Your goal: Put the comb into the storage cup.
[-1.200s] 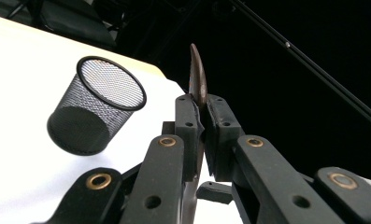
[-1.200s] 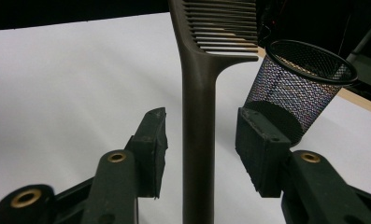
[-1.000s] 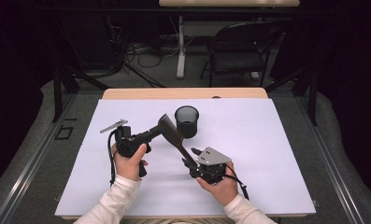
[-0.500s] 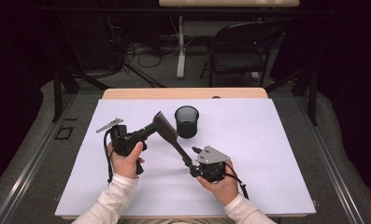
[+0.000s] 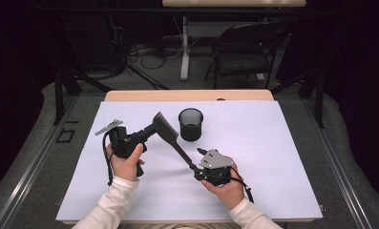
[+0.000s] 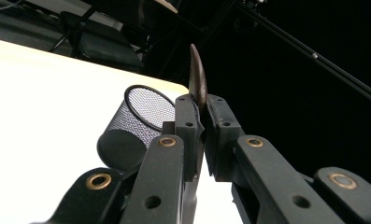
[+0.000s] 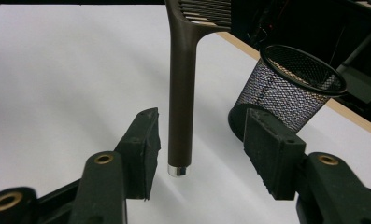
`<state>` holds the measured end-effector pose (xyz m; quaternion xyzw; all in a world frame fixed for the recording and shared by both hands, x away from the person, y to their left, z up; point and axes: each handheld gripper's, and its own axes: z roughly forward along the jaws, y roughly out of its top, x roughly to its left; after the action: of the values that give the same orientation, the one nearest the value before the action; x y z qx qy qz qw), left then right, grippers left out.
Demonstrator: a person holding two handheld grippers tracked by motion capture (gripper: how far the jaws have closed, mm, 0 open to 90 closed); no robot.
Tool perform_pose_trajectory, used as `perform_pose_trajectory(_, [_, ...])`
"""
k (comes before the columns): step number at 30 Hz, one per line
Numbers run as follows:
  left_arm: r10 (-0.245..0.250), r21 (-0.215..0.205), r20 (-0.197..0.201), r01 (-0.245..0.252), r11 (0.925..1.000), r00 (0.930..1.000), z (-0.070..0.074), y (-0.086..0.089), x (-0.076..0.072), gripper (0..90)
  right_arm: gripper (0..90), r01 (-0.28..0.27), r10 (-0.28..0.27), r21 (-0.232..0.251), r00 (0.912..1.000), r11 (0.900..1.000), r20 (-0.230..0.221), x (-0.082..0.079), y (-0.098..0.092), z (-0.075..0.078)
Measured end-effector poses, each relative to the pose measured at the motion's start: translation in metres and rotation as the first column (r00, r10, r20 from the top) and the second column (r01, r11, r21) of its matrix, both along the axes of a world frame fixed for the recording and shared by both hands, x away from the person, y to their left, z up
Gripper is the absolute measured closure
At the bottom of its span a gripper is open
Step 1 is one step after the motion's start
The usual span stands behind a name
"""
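Note:
A dark brown comb hangs above the table between both hands. My left gripper is shut on the comb's toothed head, and in the left gripper view its pads clamp the comb edge-on. The right gripper sits at the handle's end. In the right gripper view the handle stands between the right gripper jaws, which have just been opening; there is a gap on each side and neither pad touches it.
A black mesh cup stands upright just behind the comb, seen also as the cup and the cup. The white sheet covers the table. A folding chair stands beyond the far edge.
The left hand has shifted slightly to the left, carrying the comb's head with it. The right hand has stayed in place.

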<state>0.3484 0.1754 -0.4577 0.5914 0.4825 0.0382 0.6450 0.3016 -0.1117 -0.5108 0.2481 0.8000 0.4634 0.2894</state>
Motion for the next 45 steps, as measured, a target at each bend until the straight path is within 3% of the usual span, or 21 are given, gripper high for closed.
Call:
perform_pose_trajectory(8, [0.012, 0.008, 0.015, -0.012, 0.9999, 0.9998, 0.002, 0.003, 0.0, 84.7, 38.0, 0.029, -0.029, 0.014, 0.9996, 0.999, -0.002, 0.002, -0.003, 0.0])
perform_pose_trajectory(12, [0.013, 0.008, 0.018, -0.013, 0.9999, 0.9998, 0.003, 0.004, 0.0, 84.7, 33.8, 0.021, -0.02, 0.032, 0.9995, 0.999, -0.024, 0.004, -0.004, 0.0])
perform_pose_trajectory(25, [0.015, 0.011, 0.02, -0.016, 0.9998, 0.9997, 0.006, 0.007, 0.0, 84.7, 31.9, 0.048, -0.036, 0.118, 0.9941, 0.992, -0.102, 0.009, -0.019, 0.008])
perform_pose_trajectory(33, [0.01, 0.011, 0.028, -0.01, 0.9999, 0.9996, 0.013, 0.006, 0.002, 84.7, 23.8, 0.066, -0.051, 0.126, 0.9914, 0.99, -0.12, 0.014, -0.027, 0.009])
perform_pose_trajectory(36, [0.01, 0.01, 0.03, -0.01, 0.9999, 0.9995, 0.016, 0.006, 0.003, 84.7, 18.8, 0.066, -0.054, 0.105, 0.9915, 0.992, -0.118, 0.015, -0.029, 0.009])
perform_pose_trajectory(45, [0.011, 0.05, 0.051, -0.014, 0.9987, 0.9986, 0.033, 0.003, 0.007, 84.7, 13.5, 0.076, -0.064, 0.112, 0.9925, 0.991, -0.104, 0.015, -0.031, 0.009])
